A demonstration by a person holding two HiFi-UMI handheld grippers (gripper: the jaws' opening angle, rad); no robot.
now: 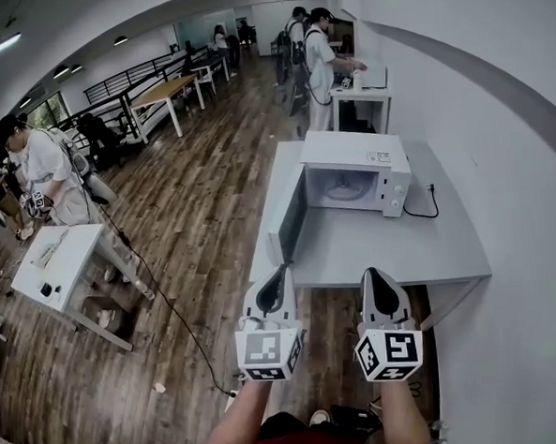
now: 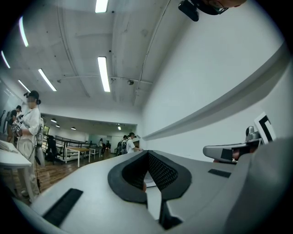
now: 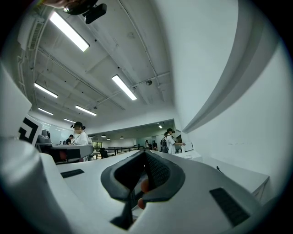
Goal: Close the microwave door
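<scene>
A white microwave (image 1: 355, 169) stands at the back of a grey table (image 1: 393, 252), beside the wall. Its door (image 1: 289, 223) hangs open to the left, out over the table's left part, and the white turntable shows inside. Both grippers hover side by side at the table's near edge, pointing toward the microwave and touching nothing. My left gripper (image 1: 279, 271) is shut and empty, just short of the door's near end. My right gripper (image 1: 375, 274) is shut and empty too. In the gripper views, the left gripper (image 2: 147, 155) and the right gripper (image 3: 145, 155) each show their pads pressed together.
A black power cord (image 1: 426, 207) lies on the table to the right of the microwave. The white wall runs along the right side. A person (image 1: 45, 170) stands at a small white table (image 1: 55, 267) on the left, another person (image 1: 321, 59) at a far desk. A cable (image 1: 171, 307) trails across the wooden floor.
</scene>
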